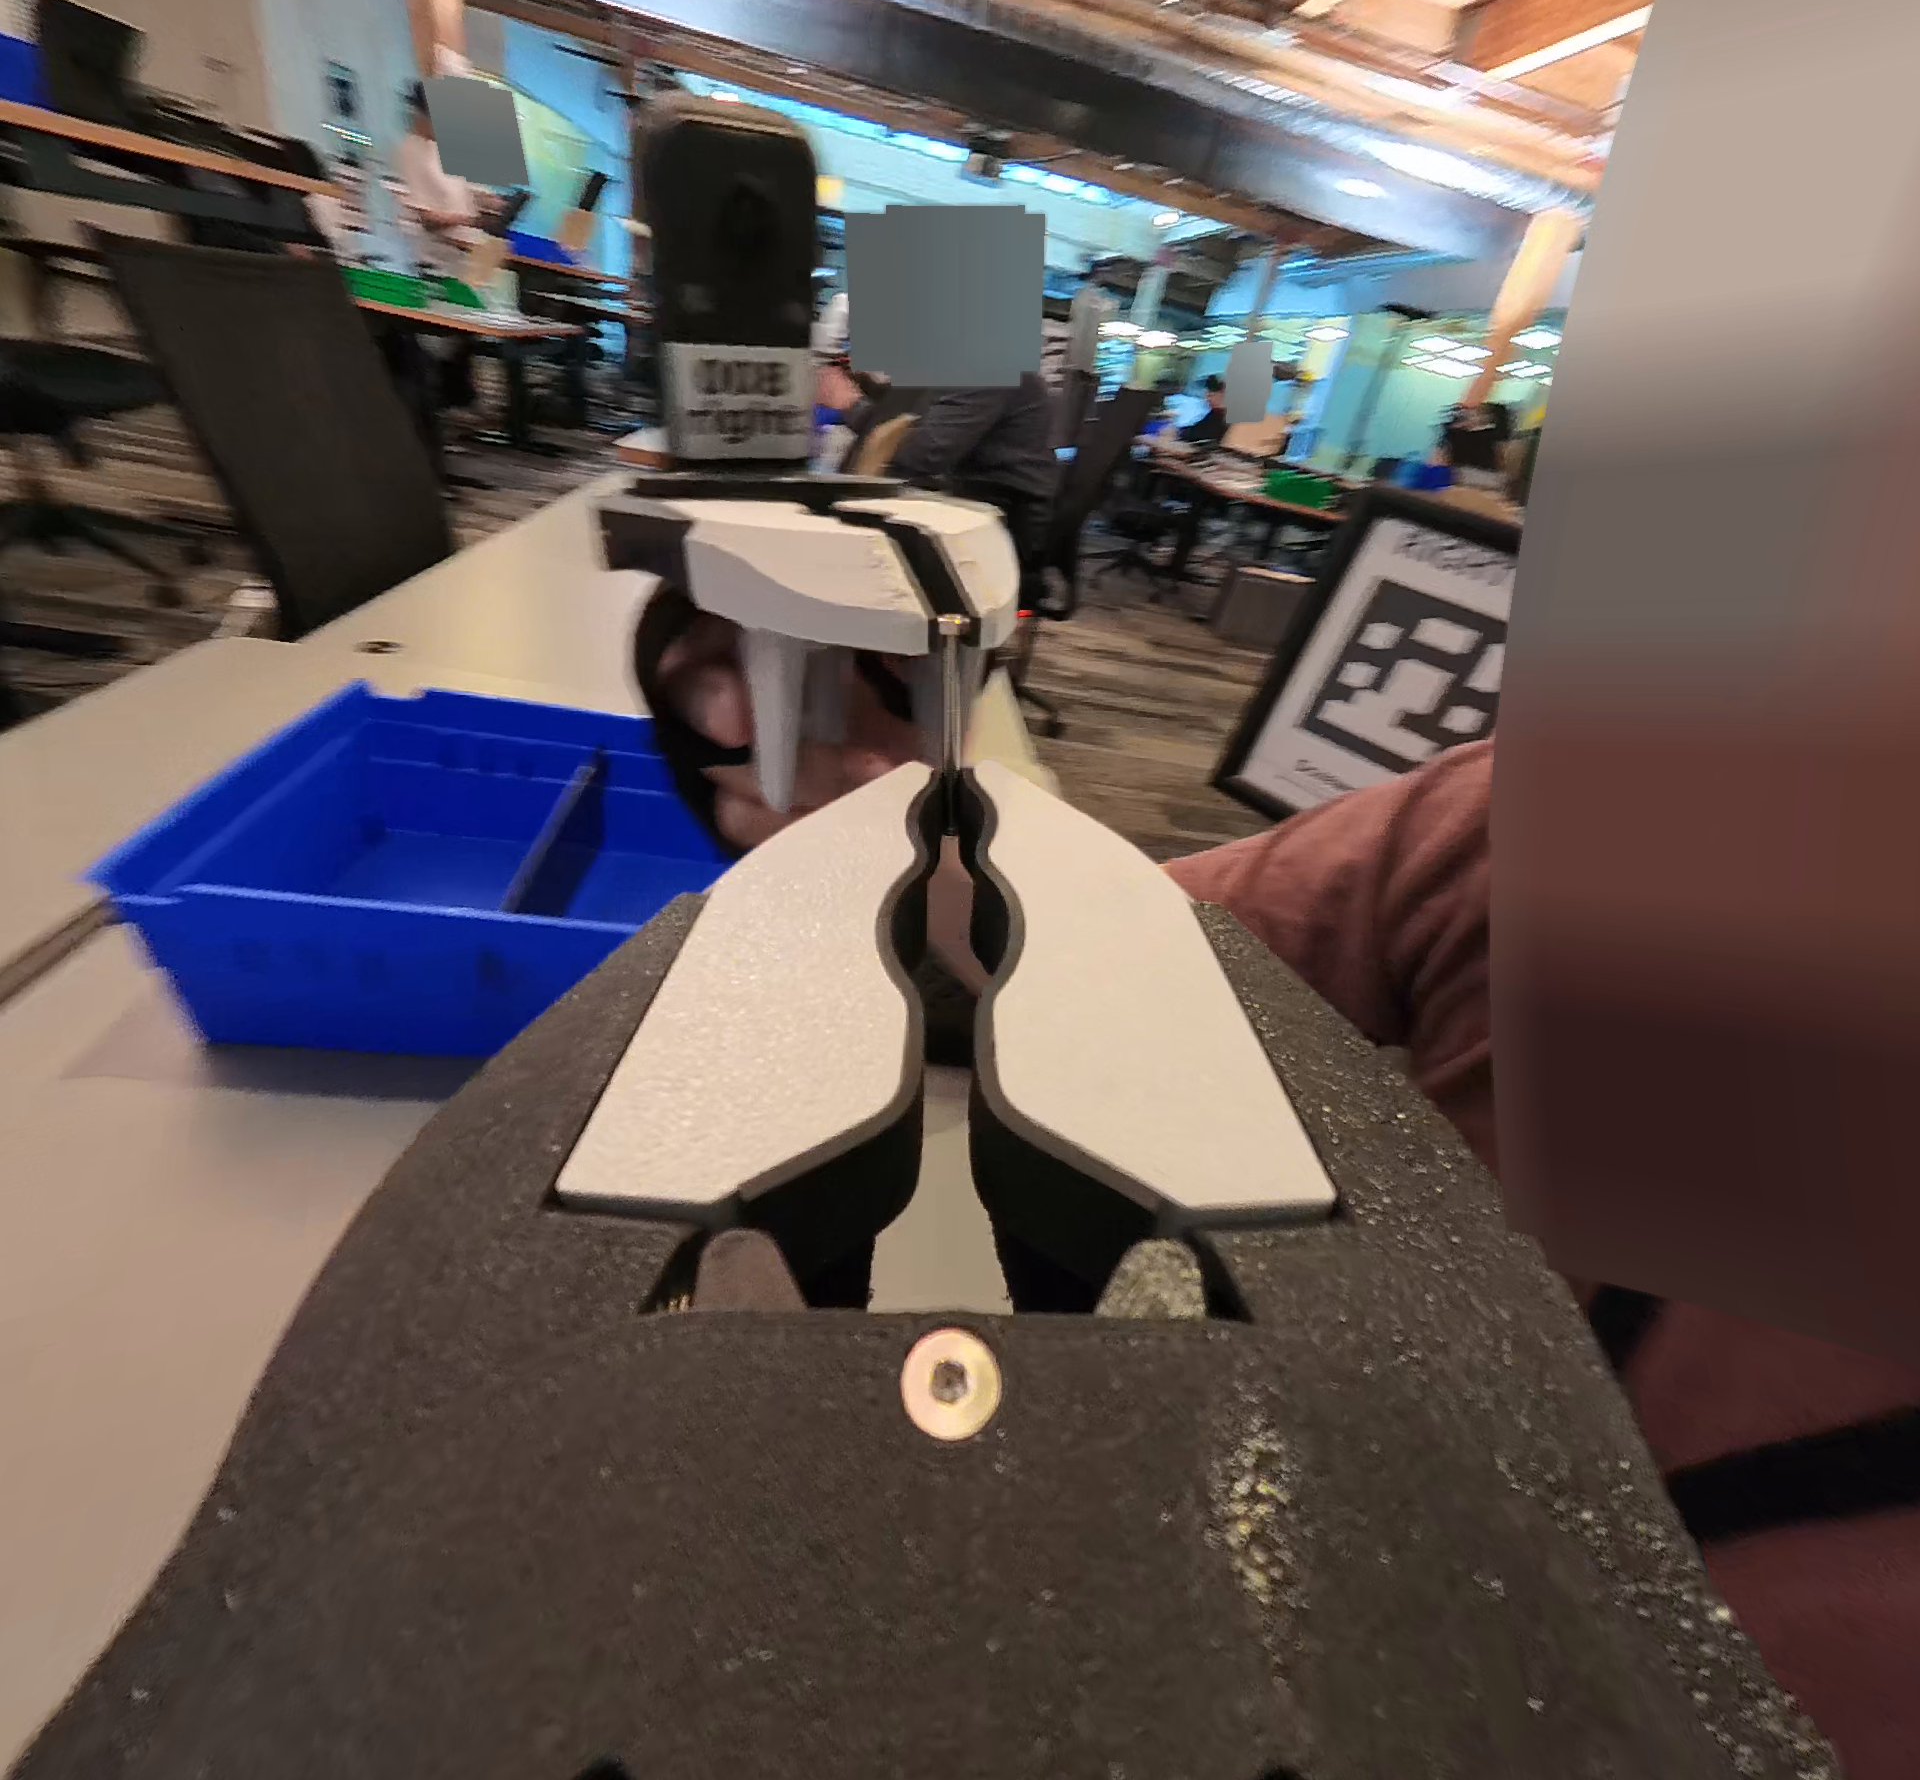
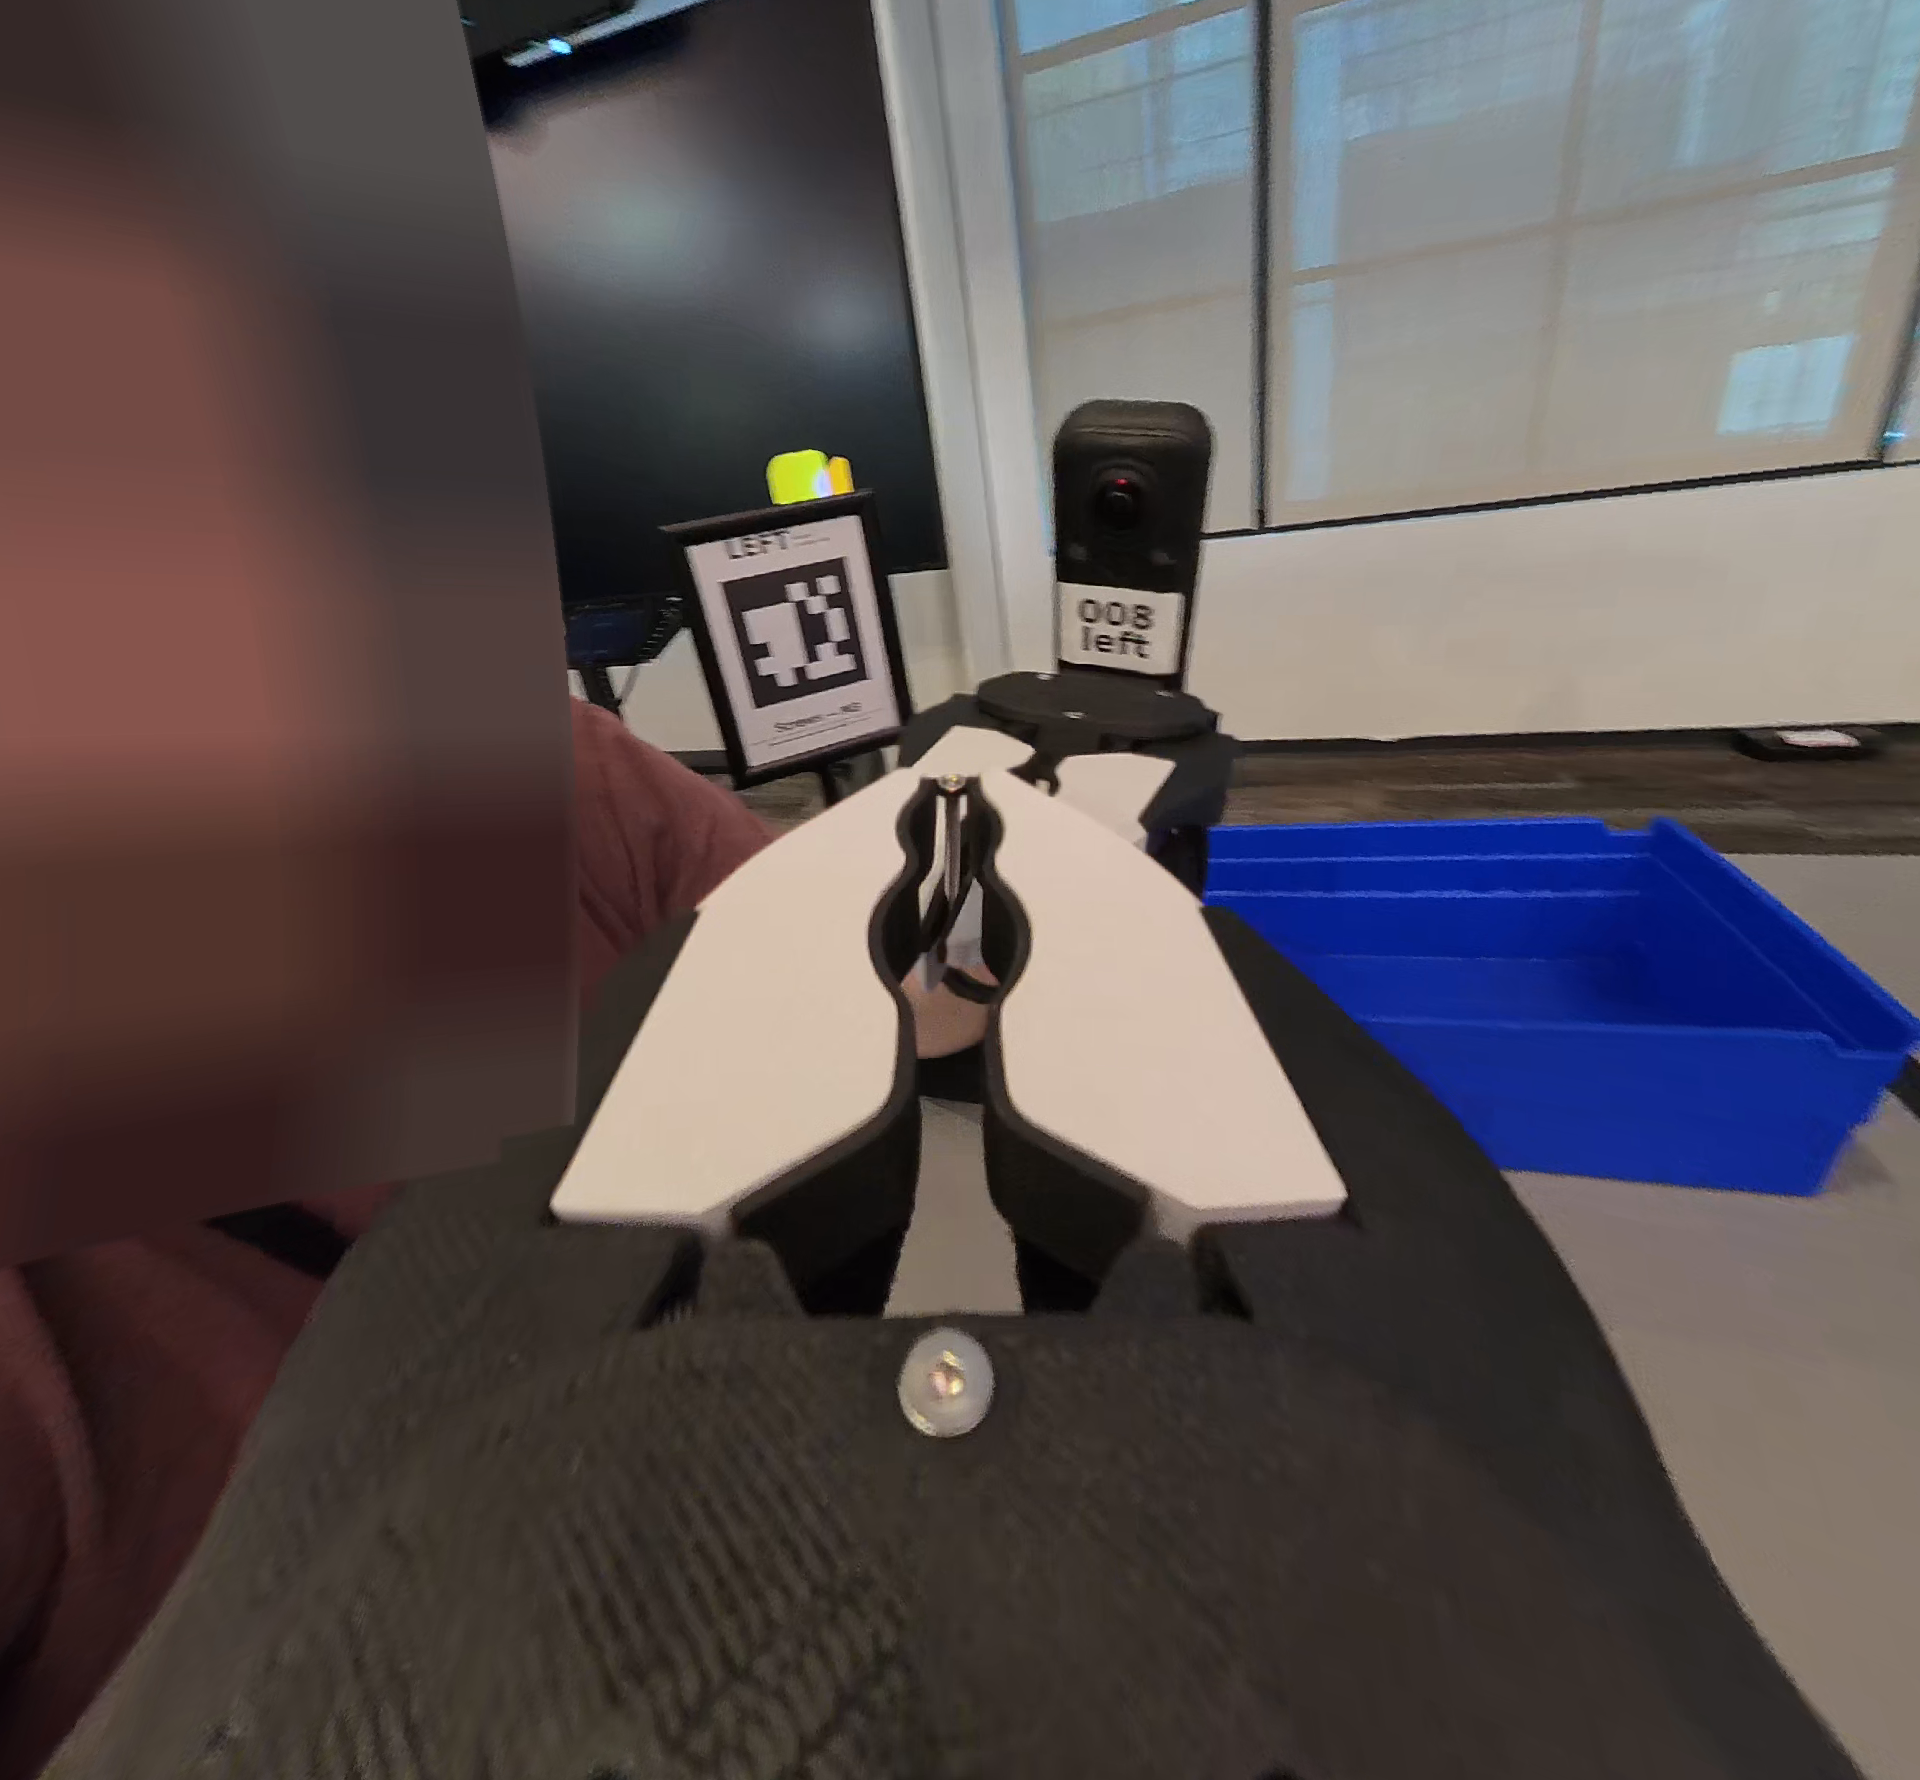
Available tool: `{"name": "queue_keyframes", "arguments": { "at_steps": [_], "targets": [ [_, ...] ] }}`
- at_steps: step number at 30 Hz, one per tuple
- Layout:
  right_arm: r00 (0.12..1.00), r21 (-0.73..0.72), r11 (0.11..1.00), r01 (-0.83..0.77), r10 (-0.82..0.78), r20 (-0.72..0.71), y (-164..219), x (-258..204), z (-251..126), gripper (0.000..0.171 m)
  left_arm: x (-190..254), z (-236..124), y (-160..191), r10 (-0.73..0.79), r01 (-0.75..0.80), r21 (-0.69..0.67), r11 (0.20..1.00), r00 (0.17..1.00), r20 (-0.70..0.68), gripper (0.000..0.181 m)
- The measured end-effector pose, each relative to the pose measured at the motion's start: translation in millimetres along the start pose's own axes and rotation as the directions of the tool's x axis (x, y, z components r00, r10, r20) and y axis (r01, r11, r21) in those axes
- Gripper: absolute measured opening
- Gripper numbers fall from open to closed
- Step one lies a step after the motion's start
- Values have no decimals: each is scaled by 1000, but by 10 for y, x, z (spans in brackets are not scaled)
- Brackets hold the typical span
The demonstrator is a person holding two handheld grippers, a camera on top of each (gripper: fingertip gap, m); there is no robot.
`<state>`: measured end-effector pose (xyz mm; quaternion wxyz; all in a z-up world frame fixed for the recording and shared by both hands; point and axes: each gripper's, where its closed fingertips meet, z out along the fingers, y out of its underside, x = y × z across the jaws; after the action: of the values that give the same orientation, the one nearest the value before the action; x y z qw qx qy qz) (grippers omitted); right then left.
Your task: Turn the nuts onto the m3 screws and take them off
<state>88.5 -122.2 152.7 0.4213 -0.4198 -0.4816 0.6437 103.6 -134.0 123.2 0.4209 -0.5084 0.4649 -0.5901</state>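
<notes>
A long thin m3 screw (image 1: 948, 712) stands upright between the two grippers. My left gripper (image 1: 951, 787) is shut on its lower end. My right gripper (image 1: 948, 627) faces the left one from a little above and is shut on the small silver piece (image 1: 948, 626) at the screw's top; I cannot tell whether that piece is a nut or the screw head. In the right wrist view the silver piece (image 2: 948, 782) sits at the tips of my right gripper (image 2: 948, 785), the screw shaft (image 2: 951, 857) shows through the finger gap, and the left gripper (image 2: 1049, 769) is just beyond.
A blue divided bin (image 1: 416, 857) stands on the grey table (image 1: 156, 1211) left of the grippers, and shows at the right in the right wrist view (image 2: 1558, 992). A framed marker sign (image 2: 800, 634) stands behind. A person's maroon sleeve (image 1: 1371, 920) is close by.
</notes>
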Motion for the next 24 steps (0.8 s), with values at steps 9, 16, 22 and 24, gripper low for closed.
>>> {"name": "queue_keyframes", "arguments": {
  "at_steps": [9, 16, 22, 24],
  "targets": [
    [919, 59, 993, -99, 69, 387, 56, -361, -24, 6, 397, 103, 75, -204, 206, -32, 978, 915, -347, 2],
    [829, 98, 986, -133, 56, 556, 95, -572, -12, 6, 637, 131, 131, -302, 303, -90, 949, 790, -533, 2],
    [835, 126, 982, -139, 48, 548, 53, -547, -38, 5, 609, 185, 206, -340, 332, -115, 936, 773, -536, 2],
    [860, 118, 986, -117, 42, 509, 28, -524, -39, 5, 583, 163, 186, -322, 315, -104, 943, 791, -520, 2]
  ]
}}
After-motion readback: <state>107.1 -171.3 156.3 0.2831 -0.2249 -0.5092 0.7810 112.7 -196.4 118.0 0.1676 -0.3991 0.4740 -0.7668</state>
